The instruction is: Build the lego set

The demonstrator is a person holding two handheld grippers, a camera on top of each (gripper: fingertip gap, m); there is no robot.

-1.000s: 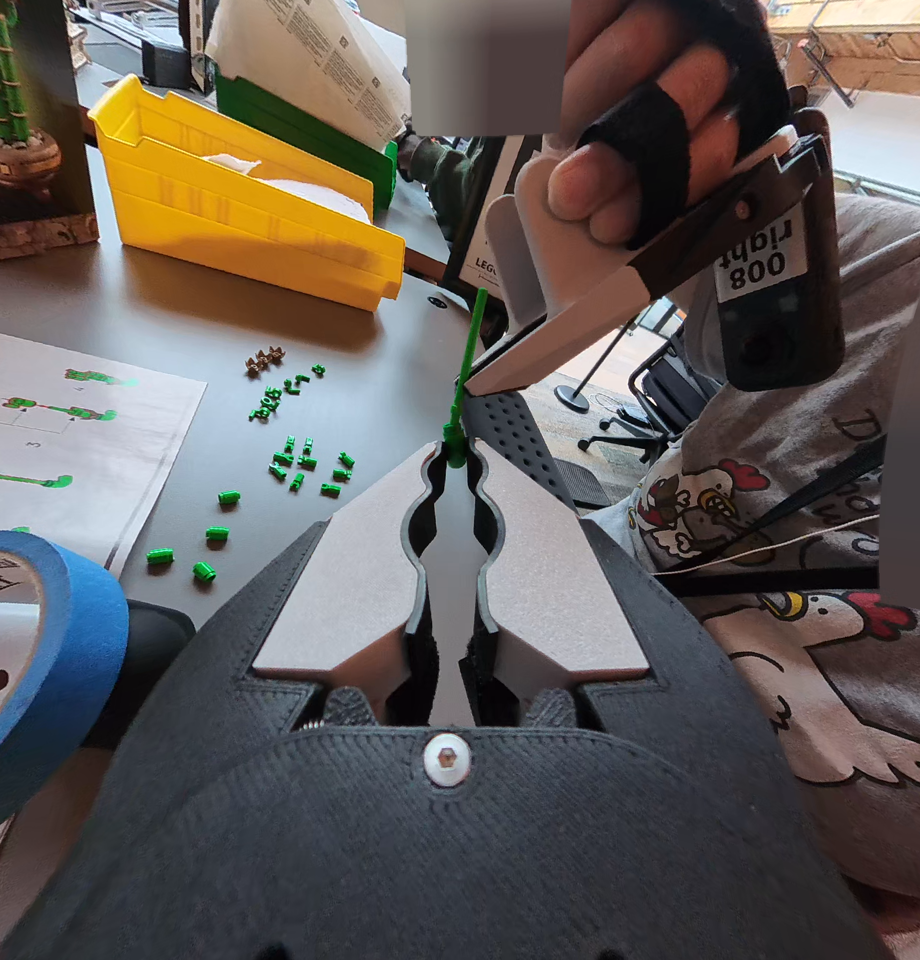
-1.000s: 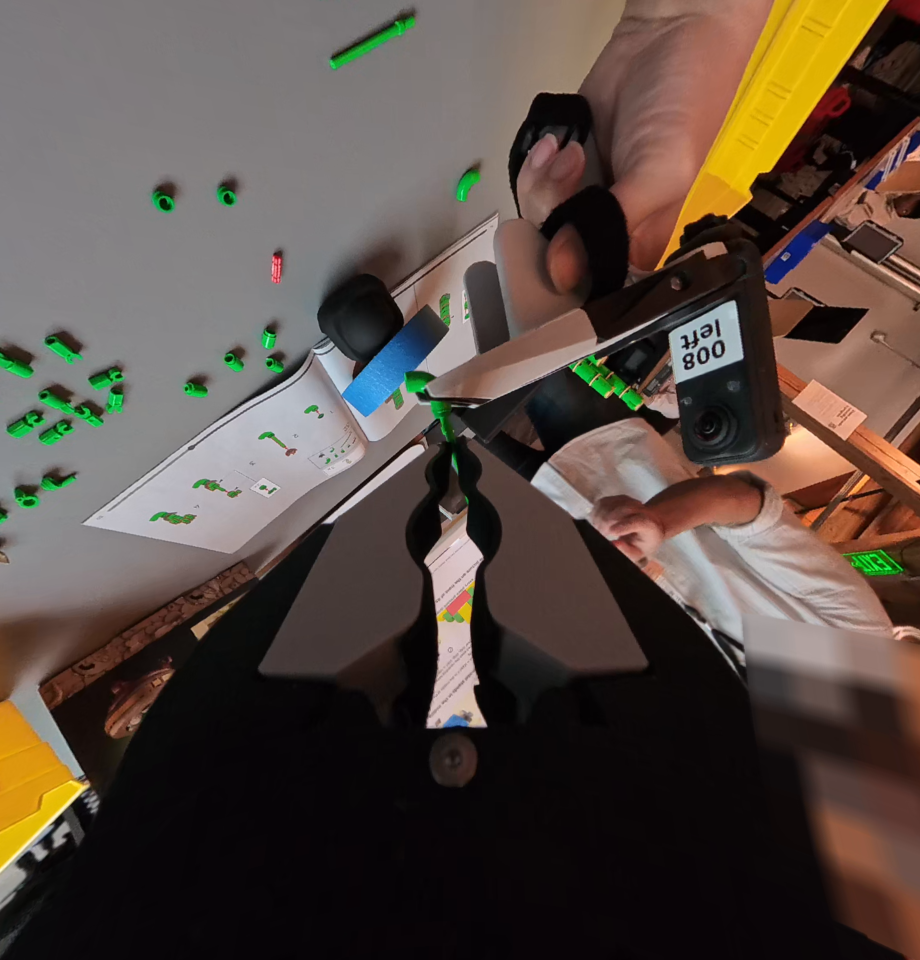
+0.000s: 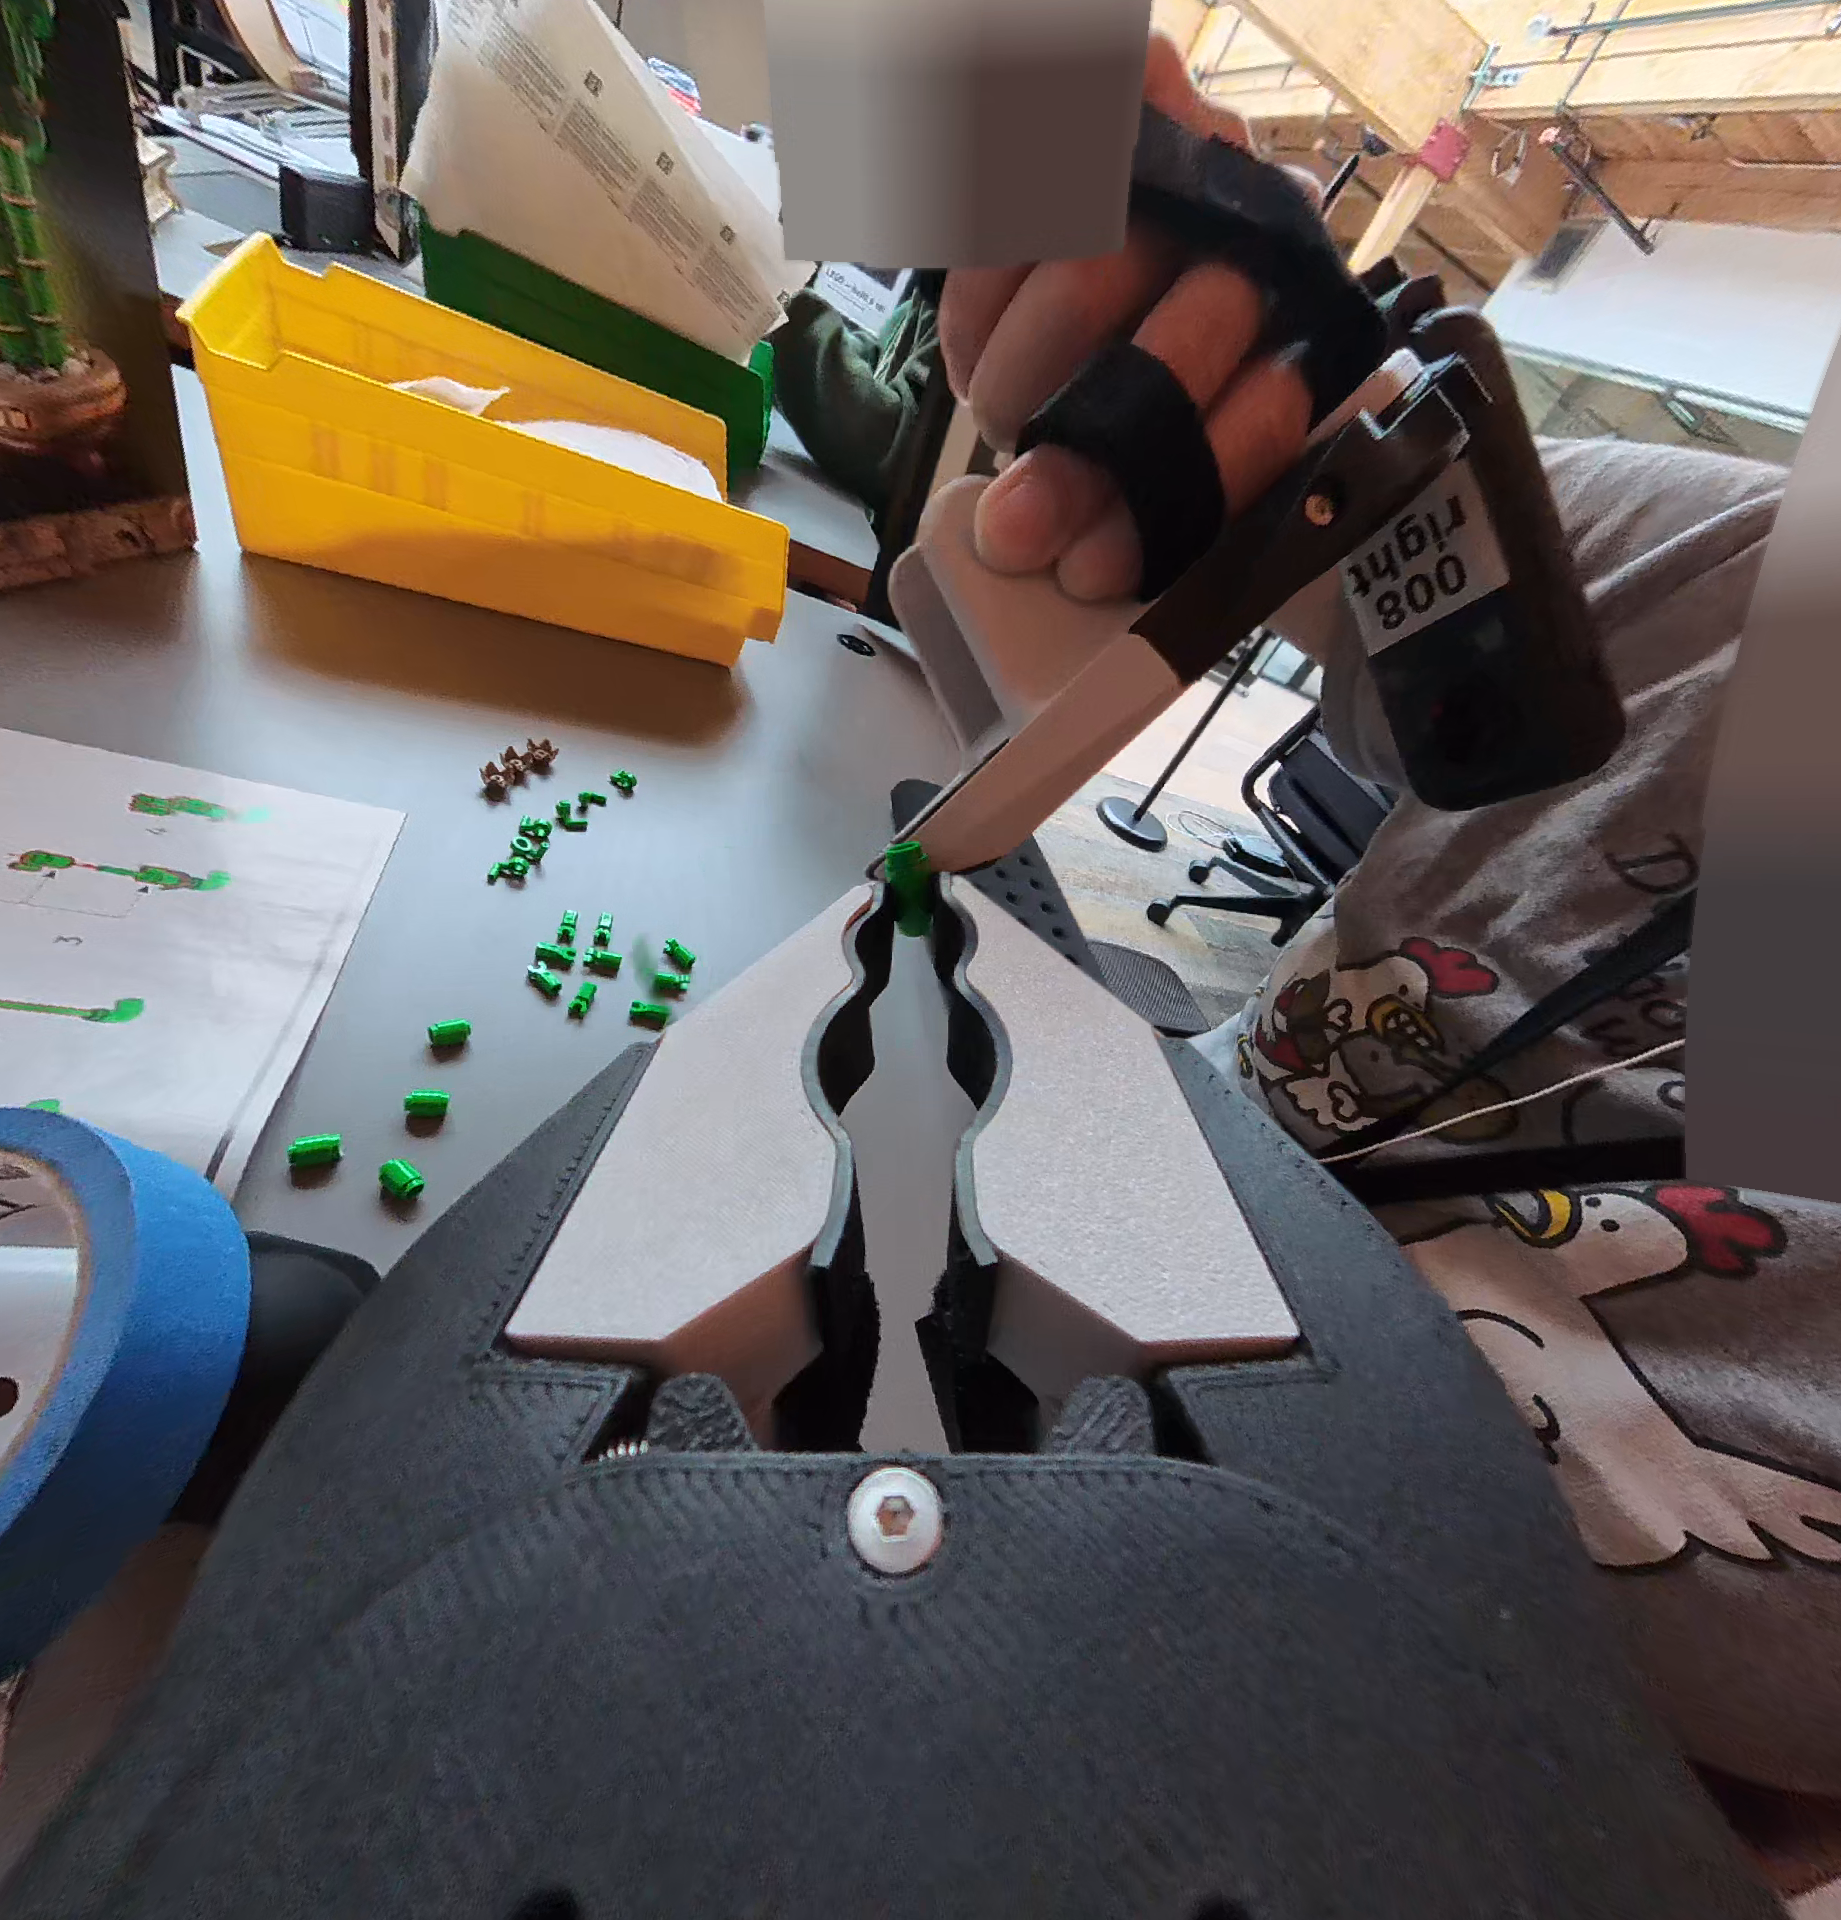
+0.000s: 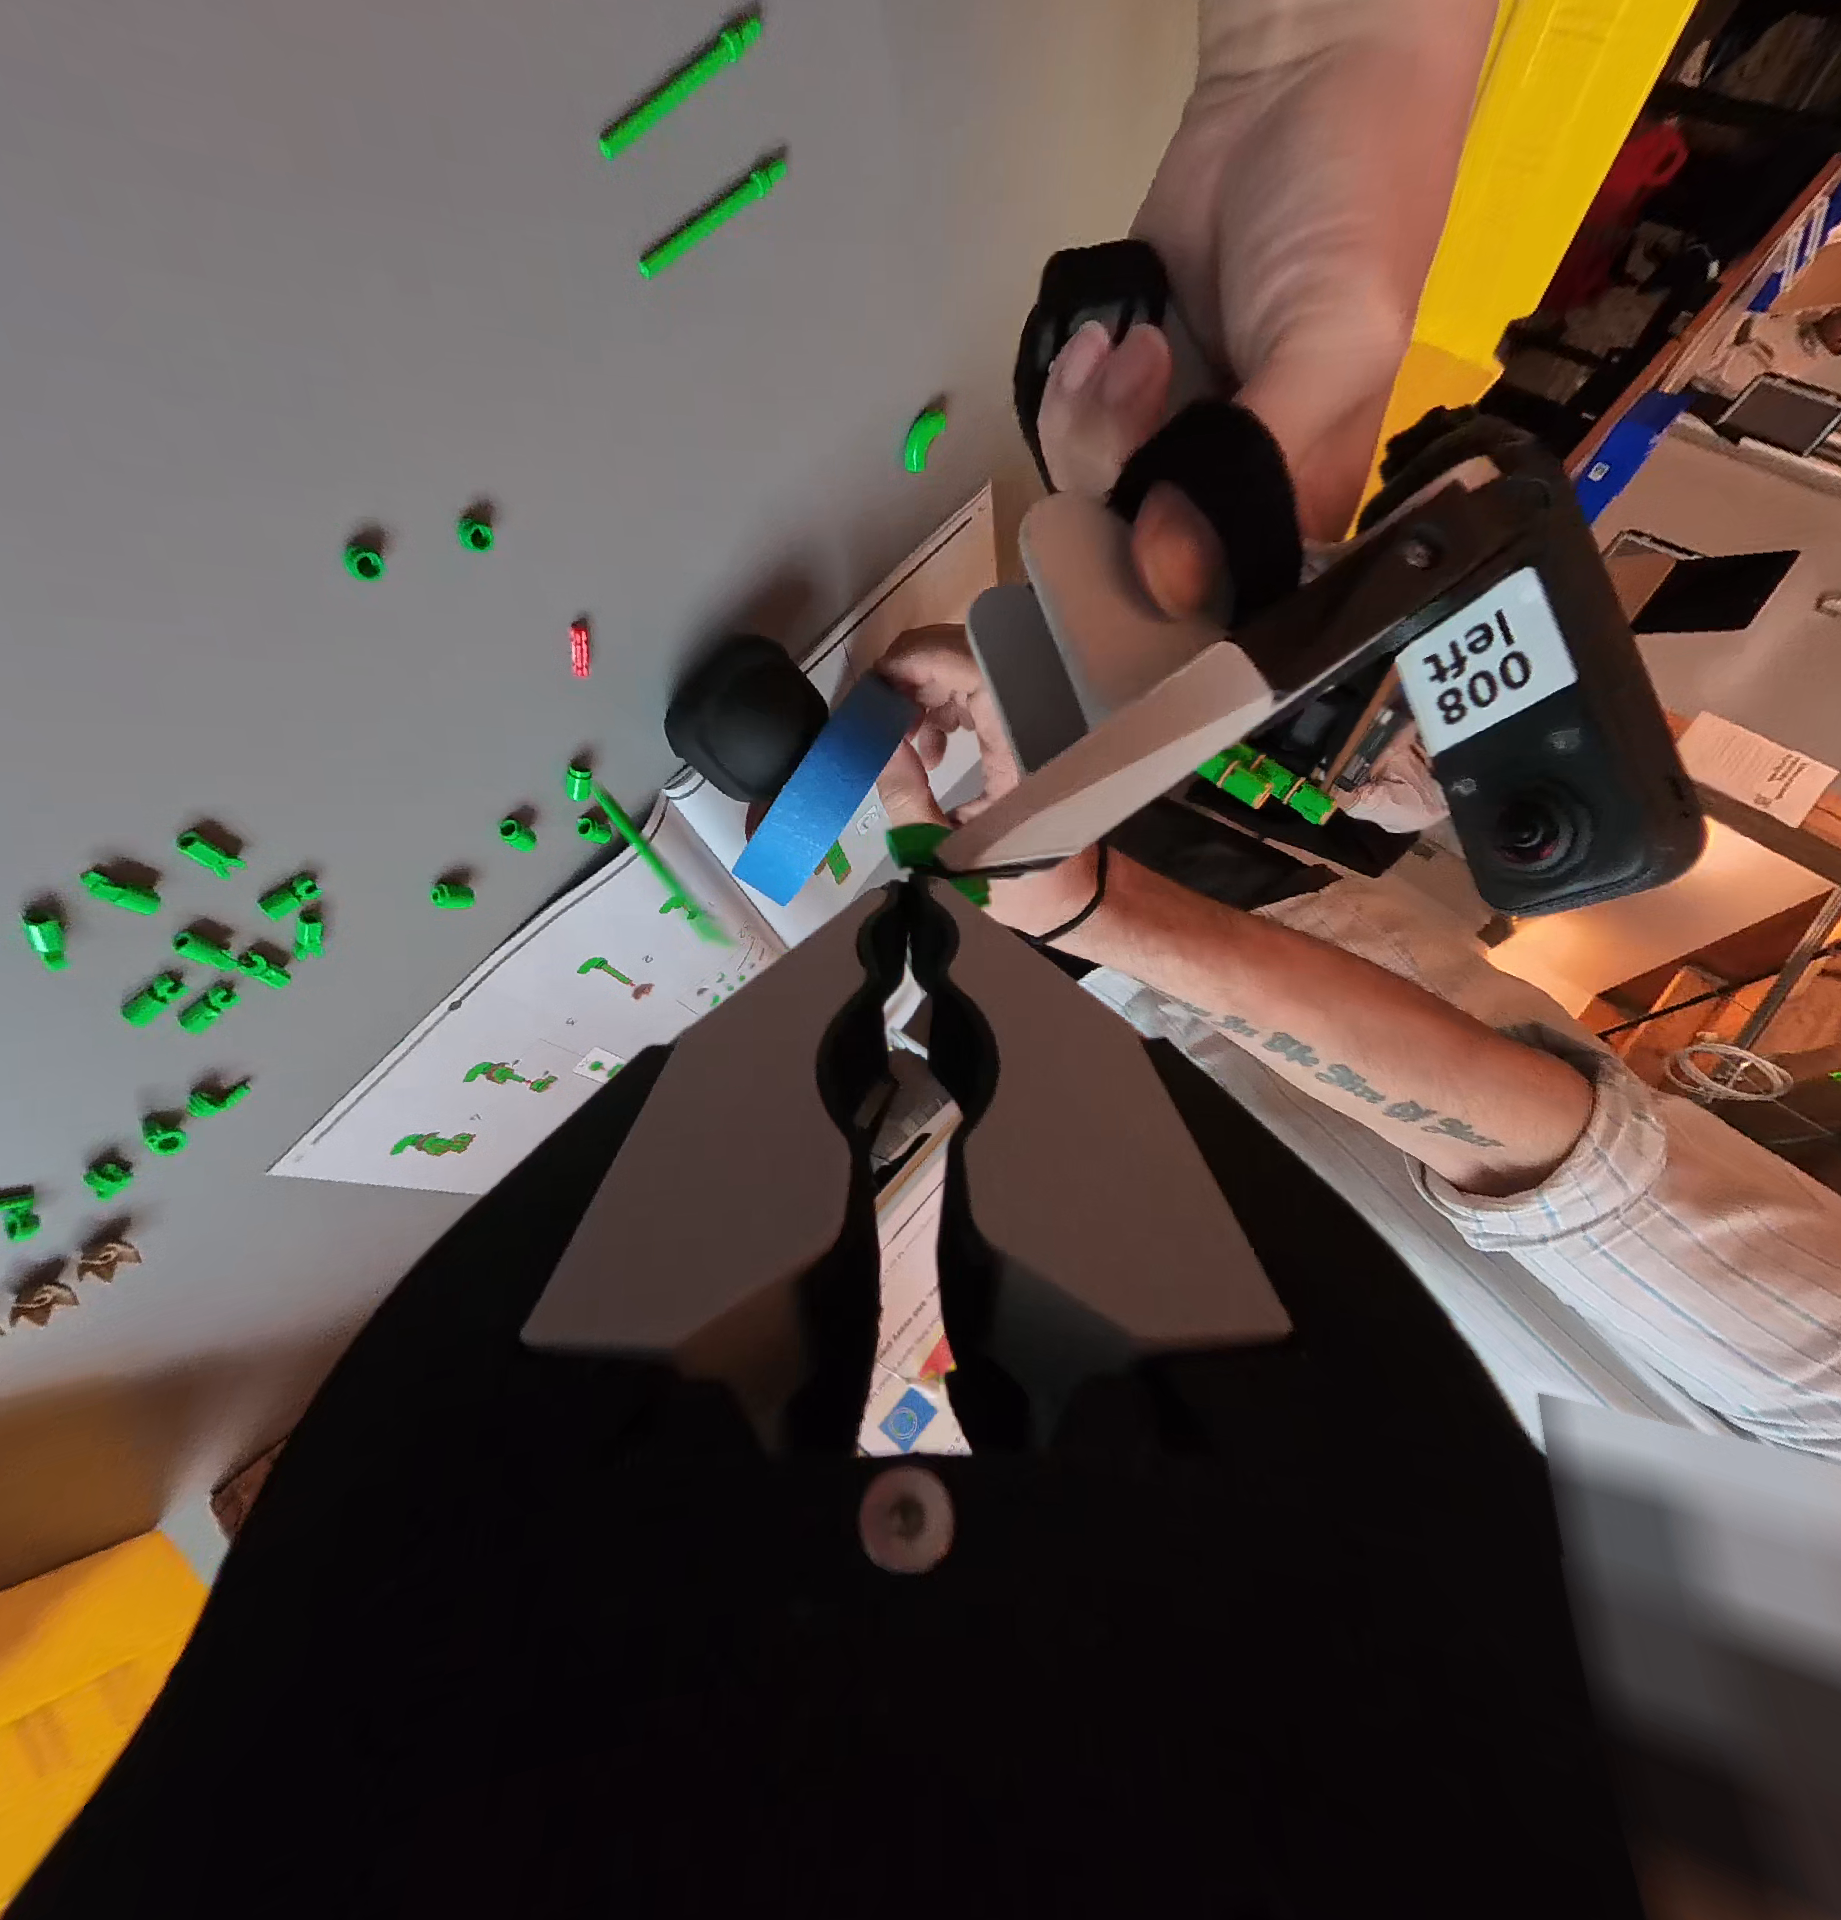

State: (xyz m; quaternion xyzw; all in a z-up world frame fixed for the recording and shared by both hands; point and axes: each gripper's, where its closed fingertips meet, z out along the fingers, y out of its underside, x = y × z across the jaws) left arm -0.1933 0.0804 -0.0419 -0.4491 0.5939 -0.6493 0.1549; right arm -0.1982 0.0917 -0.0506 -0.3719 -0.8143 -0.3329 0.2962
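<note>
My left gripper (image 3: 905, 906) is shut on a small green connector piece (image 3: 905, 878) and holds it above the grey table's edge. My right gripper (image 4: 909, 899) is shut, and its tips (image 3: 924, 847) press against the top of that piece. In the right wrist view the piece (image 4: 916, 840) sits at the tip of the left gripper (image 4: 947, 854). A thin green rod (image 4: 667, 878) shows as a blurred streak over the instruction sheet (image 4: 542, 1039), apart from both grippers. Loose green pieces (image 3: 594, 961) lie scattered on the table.
Two more green rods (image 4: 687, 88) lie at the table's far end, with a red piece (image 4: 579, 649) and brown pieces (image 3: 516, 769). A blue tape roll (image 3: 116, 1299), a yellow bin (image 3: 480, 488) and a green bin (image 3: 604, 322) stand around. Another person's forearm (image 4: 1311, 1049) is nearby. My two grippers' fingertips are within a few centimetres of each other.
The long green rod that stood up from the connector in my right gripper is gone from there and shows blurred lower down. The right gripper tips have come down onto the connector.
</note>
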